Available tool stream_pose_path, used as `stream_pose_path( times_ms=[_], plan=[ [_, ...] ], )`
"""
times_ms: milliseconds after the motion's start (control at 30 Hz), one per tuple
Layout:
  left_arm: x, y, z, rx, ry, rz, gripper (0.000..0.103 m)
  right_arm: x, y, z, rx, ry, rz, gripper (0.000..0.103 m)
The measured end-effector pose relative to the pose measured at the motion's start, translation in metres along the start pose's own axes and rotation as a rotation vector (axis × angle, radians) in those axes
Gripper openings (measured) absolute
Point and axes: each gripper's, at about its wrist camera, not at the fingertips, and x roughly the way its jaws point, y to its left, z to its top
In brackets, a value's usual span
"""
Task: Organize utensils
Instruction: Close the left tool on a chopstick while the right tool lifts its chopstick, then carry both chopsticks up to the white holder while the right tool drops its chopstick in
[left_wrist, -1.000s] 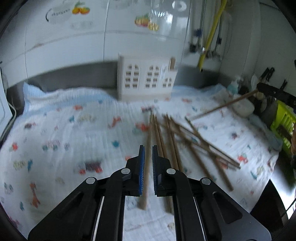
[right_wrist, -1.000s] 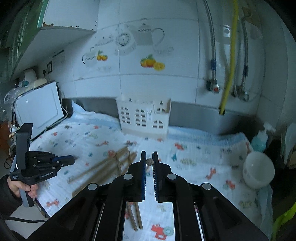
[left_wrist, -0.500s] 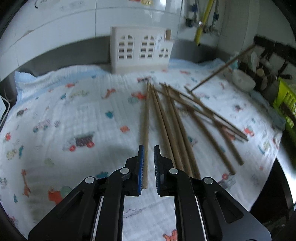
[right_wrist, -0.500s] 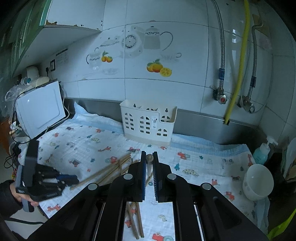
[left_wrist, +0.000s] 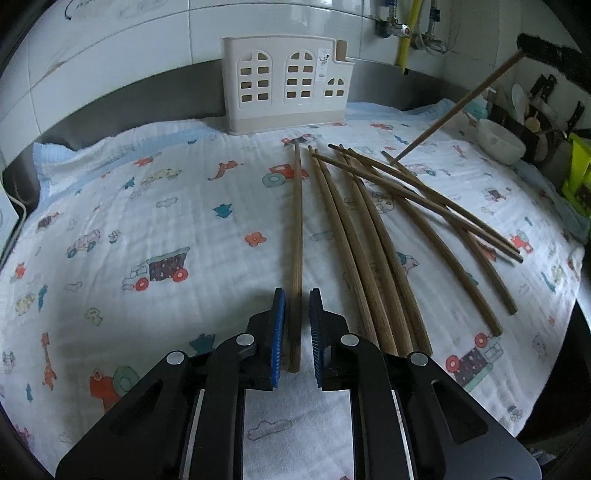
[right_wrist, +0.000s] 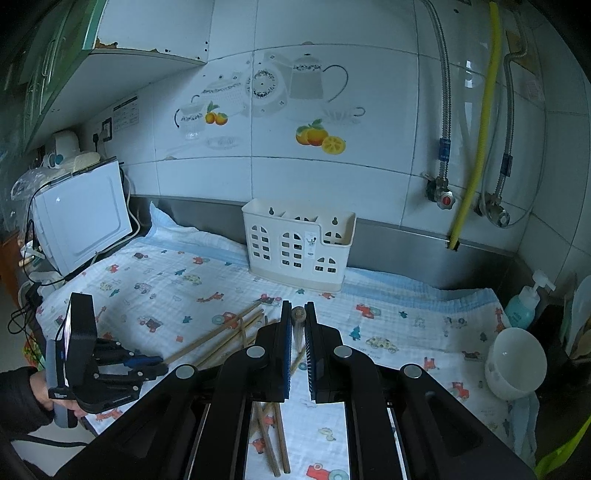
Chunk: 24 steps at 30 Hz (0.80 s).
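On the table lies a white cloth (left_wrist: 155, 236) with little cars, trucks and animals printed on it. At the left edge of the right wrist view, a hand (right_wrist: 40, 398) in a dark sleeve holds the left tongs (right_wrist: 160, 369) low over the cloth. In the left wrist view, the left tongs (left_wrist: 295, 332) have one long brown chopstick (left_wrist: 296, 236) lying between their blue pads. A thin gap shows on each side of the stick, so the pads sit close but do not seem to press it. This stick is straight, thin and round, made of wood, and it points toward the wall.

Just to the right of it lies a loose bunch of chopsticks (left_wrist: 373, 236), all the same brown wood. Some lie side by side. Others cross over each other at a slant.

At the back, by the wall, stands a white holder (left_wrist: 286, 83) shaped like a little house with small windows cut in it.

Further right, the right tongs (right_wrist: 296, 325) are closed on one more chopstick (left_wrist: 454, 107). It hangs tilted in the air with its low tip close to the bunch. A white bowl (right_wrist: 515, 363) sits at the far right, past the cloth's edge.
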Motion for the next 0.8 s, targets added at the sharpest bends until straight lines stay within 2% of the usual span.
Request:
stream_pose_path(
  times_ms=[100, 200, 433, 567, 800],
  plan=[
    [-0.002, -0.001, 0.001, -0.012, 0.005, -0.005, 0.005, -0.002, 0.003, 0.002, -0.005, -0.005, 0.005, 0.007],
    [-0.013, 0.004, 0.007, -0.050, -0.009, -0.064, 0.005, -0.005, 0.007, 0.006, -0.015, -0.011, 0.006, 0.007],
    [-0.054, 0.017, 0.036, -0.089, -0.136, -0.104, 0.005, -0.009, 0.010, 0.021, -0.036, -0.031, 0.006, 0.007],
    [-0.068, 0.018, 0.058, -0.068, -0.196, -0.103, 0.005, -0.012, 0.013, 0.032, -0.049, -0.048, 0.013, 0.007],
    [-0.076, 0.017, 0.099, -0.011, -0.239, -0.090, 0.005, -0.014, 0.012, 0.066, -0.076, -0.078, 0.018, 0.007]
  ],
)
